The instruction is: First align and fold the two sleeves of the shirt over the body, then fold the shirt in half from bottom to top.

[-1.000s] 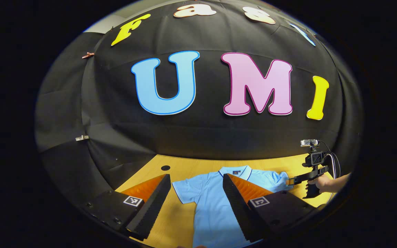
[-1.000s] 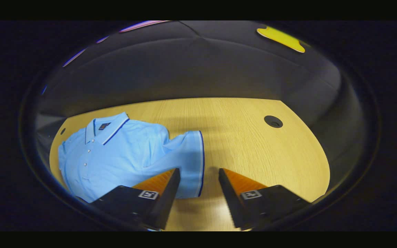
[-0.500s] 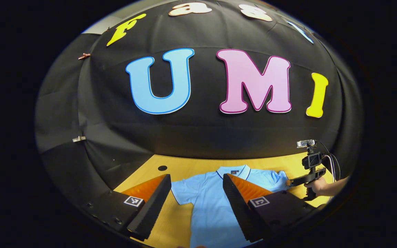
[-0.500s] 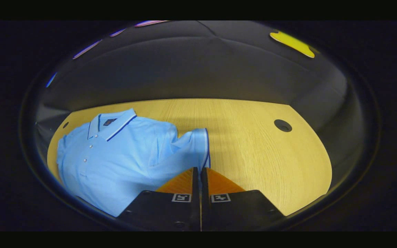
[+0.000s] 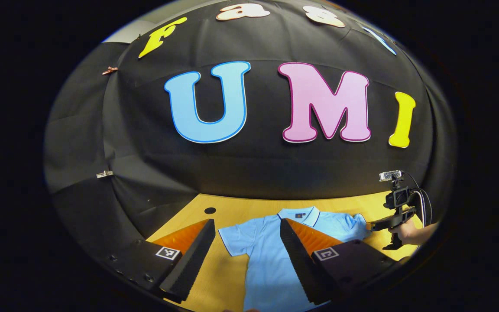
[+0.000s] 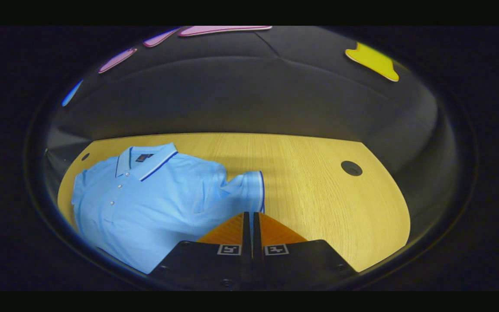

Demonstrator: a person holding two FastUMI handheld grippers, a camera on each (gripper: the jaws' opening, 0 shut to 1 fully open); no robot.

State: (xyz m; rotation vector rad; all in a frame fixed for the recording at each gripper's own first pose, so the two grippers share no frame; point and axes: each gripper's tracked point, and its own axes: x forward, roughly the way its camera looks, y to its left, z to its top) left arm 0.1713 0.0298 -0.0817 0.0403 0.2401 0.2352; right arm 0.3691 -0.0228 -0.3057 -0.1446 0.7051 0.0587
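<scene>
Since one second earlier, right tool (image 6: pixel 251 223) has closed on the light-blue shirt's (image 6: pixel 154 199) piped sleeve cuff (image 6: pixel 256 195); left tool (image 5: pixel 247 242) gapes above the woodgrain desk (image 6: pixel 327 203).

Light blue shirt (image 6: pixel 154 203) with dark blue and white collar trim; yellow wood-grain table (image 6: pixel 327 203).

A pale wooden table (image 6: pixel 319 182) with round cable holes (image 6: pixel 351 168) stands against the black cloth wall (image 5: pixel 254 164).

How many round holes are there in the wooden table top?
2. One hole lies right of the shirt, the other at the far left corner beyond the collar. The shirt may hide more.
</scene>
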